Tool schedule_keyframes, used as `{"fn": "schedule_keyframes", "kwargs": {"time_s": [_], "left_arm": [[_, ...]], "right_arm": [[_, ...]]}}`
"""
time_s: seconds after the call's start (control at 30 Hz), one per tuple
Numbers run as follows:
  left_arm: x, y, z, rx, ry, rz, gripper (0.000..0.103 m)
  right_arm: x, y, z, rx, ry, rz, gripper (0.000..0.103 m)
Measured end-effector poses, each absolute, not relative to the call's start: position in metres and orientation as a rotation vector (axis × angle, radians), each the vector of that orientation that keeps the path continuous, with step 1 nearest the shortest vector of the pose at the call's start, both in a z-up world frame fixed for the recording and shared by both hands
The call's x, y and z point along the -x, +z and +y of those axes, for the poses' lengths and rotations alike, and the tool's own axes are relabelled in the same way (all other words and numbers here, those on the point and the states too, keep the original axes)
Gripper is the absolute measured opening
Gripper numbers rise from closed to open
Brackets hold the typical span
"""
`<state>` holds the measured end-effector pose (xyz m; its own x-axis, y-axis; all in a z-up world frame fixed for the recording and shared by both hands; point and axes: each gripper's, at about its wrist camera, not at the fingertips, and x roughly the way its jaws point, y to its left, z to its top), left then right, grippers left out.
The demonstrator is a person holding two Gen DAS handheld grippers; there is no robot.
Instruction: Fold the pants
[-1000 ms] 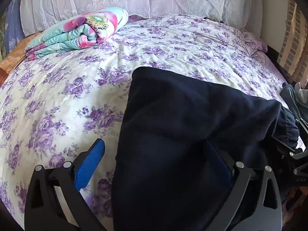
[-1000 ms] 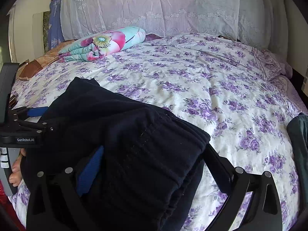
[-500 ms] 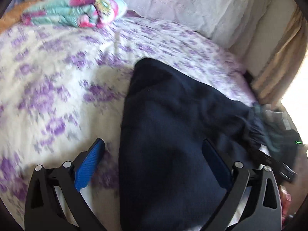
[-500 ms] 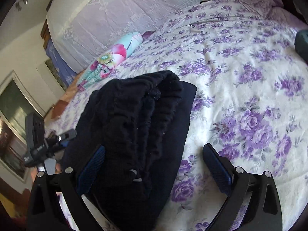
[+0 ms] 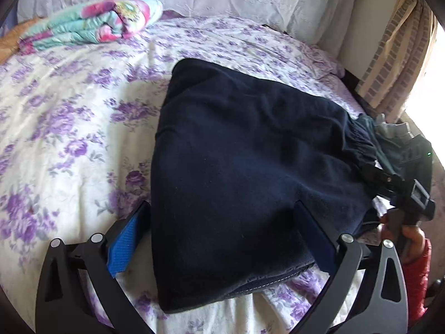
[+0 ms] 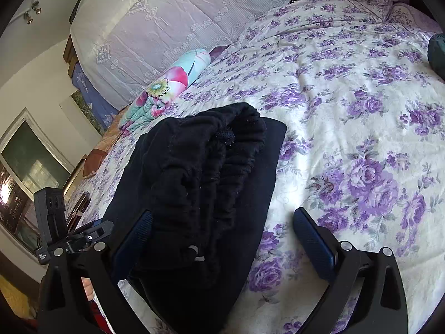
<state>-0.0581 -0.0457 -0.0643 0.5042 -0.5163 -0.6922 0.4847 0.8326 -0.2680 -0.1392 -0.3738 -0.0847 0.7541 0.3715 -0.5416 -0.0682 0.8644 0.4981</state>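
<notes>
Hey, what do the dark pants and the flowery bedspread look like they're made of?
The pants look like thick navy fleece or sweatshirt knit: matte, slightly fuzzy, soft rounded folds, with a gathered elastic waistband. The bedspread looks like thin woven cotton or a cotton blend, though that is less sure: flat matte surface, printed purple roses, fine sharp wrinkles.

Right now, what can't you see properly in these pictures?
- Left wrist view: the pants cover the bedsheet beneath; their near edge hides the left gripper fingers' inner sides.
- Right wrist view: the teal cloth is cut off by the edge.
</notes>
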Motion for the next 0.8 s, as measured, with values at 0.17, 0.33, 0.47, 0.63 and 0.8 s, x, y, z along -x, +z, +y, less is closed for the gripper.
{"fn": "schedule_keyframes", "kwargs": {"time_s": [0.17, 0.33, 0.47, 0.63, 0.8], "left_arm": [[0.066, -0.061, -0.045, 0.026, -0.567, 0.825, 0.099], [0.063, -0.065, -0.039, 0.080, -0.592, 0.855, 0.099], [0.065, -0.065, -0.038, 0.070, -0.588, 0.847, 0.099], [0.066, -0.065, -0.040, 0.073, -0.596, 0.853, 0.099], [0.057, -0.067, -0.043, 0.114, -0.713, 0.914, 0.099]], "right_arm": [[0.139, -0.085, -0.374, -0.477, 0.253, 0.678, 0.100], [0.139, -0.085, -0.374, -0.477, 0.254, 0.677, 0.100], [0.140, -0.085, -0.374, -0.477, 0.254, 0.677, 0.100], [0.131, -0.083, -0.375, -0.486, 0.271, 0.710, 0.100], [0.107, -0.081, -0.377, -0.531, 0.310, 0.732, 0.100]]}}
